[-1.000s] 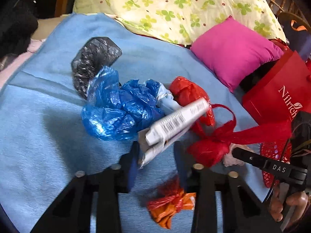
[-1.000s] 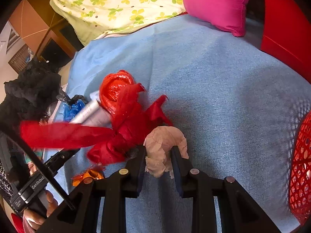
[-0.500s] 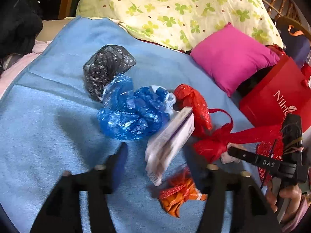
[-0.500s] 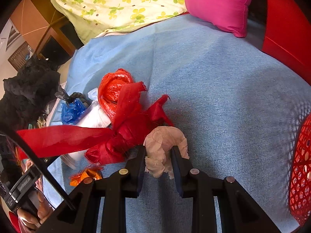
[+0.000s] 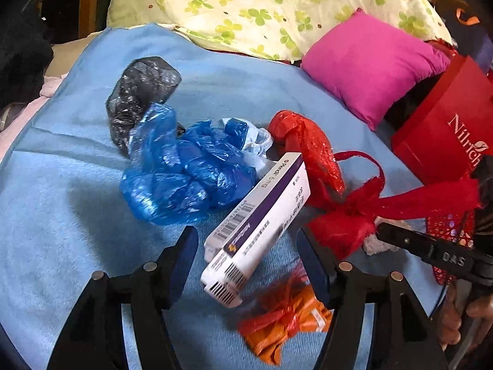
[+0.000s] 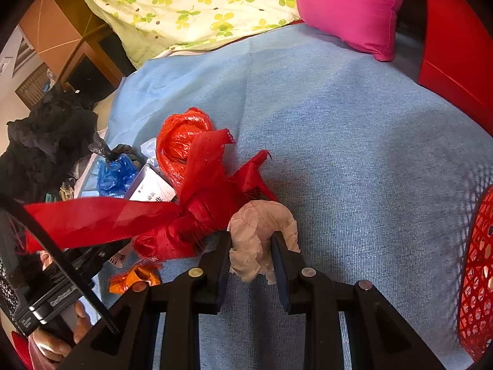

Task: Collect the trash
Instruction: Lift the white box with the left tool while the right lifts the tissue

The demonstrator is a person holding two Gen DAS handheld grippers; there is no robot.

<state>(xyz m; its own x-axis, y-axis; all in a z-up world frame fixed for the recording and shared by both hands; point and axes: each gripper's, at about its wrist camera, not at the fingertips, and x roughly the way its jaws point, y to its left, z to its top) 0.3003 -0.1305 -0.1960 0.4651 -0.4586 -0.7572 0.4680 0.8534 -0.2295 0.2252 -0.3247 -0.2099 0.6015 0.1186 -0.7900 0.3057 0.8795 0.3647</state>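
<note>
**Risks of snagging and slipping among the trash on the bed**

The light blue fleece blanket was spread under both tongs, and loose pile could be pinched if either closed too low. Ahead of the left gripper lay the crumpled blue plastic bag, light enough to be dragged along. The red ribbon bundle was touching the left side of the right gripper; it could be snagged on lifting. Between the wide-open, empty left jaws the white and purple cardboard medicine box lay tilted and unheld, and might twist aside. The crumpled beige tissue wad was clamped by the nearly closed right jaws; soft paper could tear or slip free.
</note>
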